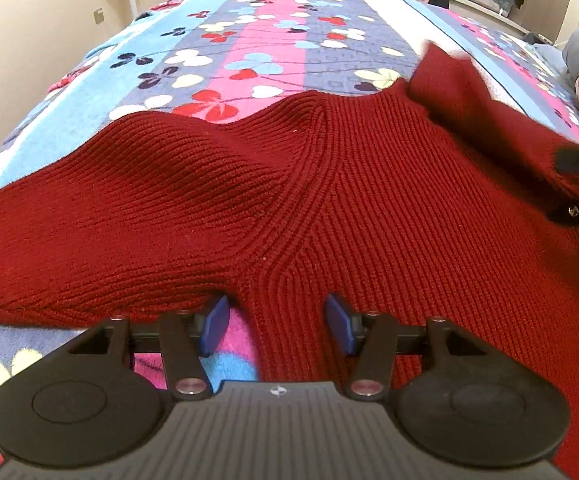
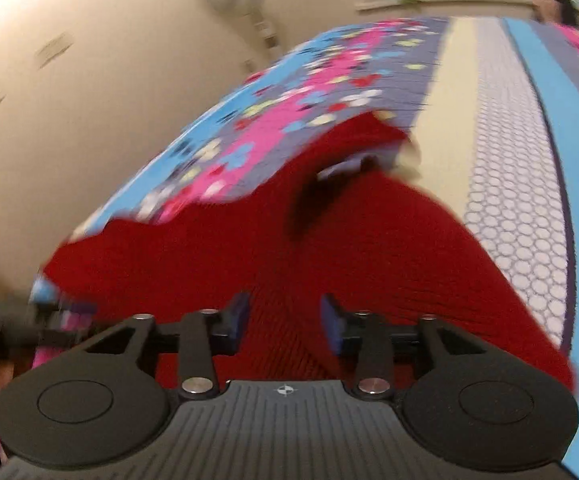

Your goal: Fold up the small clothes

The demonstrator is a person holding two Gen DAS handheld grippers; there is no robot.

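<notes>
- Lying spread across a bed's floral blanket (image 1: 249,36), a dark red ribbed knit sweater (image 1: 329,200) fills the middle of the left wrist view, one sleeve running off to the left.
- The left gripper (image 1: 277,324) hovers over the sweater's near edge; its blue pads (image 1: 215,328) stand partly apart, with a strip of knit lying between them, not pinched.
- At the far right of that view, a blurred dark shape sits on the sweater; what it is cannot be told.
- The right gripper (image 2: 285,322), in a motion-blurred view, has its jaws partly open above the red knit, gripping nothing.
- Right of the sweater lies a pale circle-patterned strip (image 2: 517,208) of bedding.
</notes>
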